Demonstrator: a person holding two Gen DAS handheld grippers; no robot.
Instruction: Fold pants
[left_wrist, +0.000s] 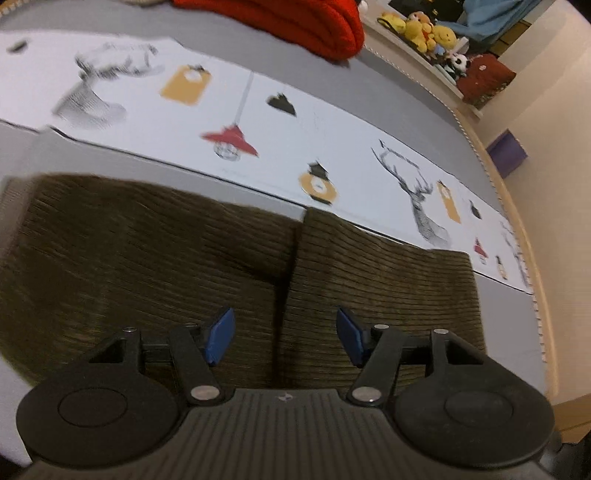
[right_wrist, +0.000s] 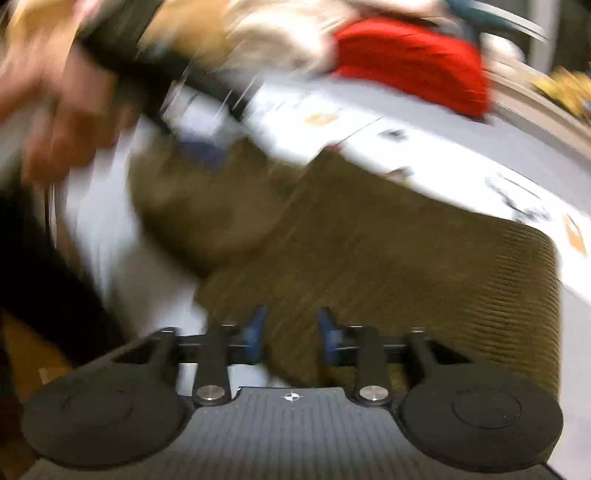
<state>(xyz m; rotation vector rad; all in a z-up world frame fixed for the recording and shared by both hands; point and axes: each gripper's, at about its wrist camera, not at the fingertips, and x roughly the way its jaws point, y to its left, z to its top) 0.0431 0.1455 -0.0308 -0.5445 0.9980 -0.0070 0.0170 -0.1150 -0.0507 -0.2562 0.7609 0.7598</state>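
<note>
Grey bedding (left_wrist: 406, 122) covered the work surface, crossed by a white printed runner (left_wrist: 332, 140) bearing stag heads, red lamps and orange tags; its small script was too blurred to read. Beyond it lay a folded red knit blanket (left_wrist: 295, 26), and a shelf of plush toys (left_wrist: 428, 33) stood at the far edge. The brown corduroy pants (left_wrist: 166, 258) lay flat on the bedding just below the runner, apparently already doubled, with a seam or fold edge running down the middle of the left wrist view. The left gripper (left_wrist: 284, 339) hovered over that seam, its blue pads (left_wrist: 221, 336) spread apart with nothing between them, probably positioned to take hold of an edge for the next fold. In the heavily blurred right wrist view, the right gripper (right_wrist: 290, 334) stood likewise parted and empty above the near edge of the pants (right_wrist: 406, 258), with the person's hand (right_wrist: 62, 103) at upper left. No brand or label was legible on the garment; only a small crosshair mark (right_wrist: 291, 397) showed on the right gripper's body.
</note>
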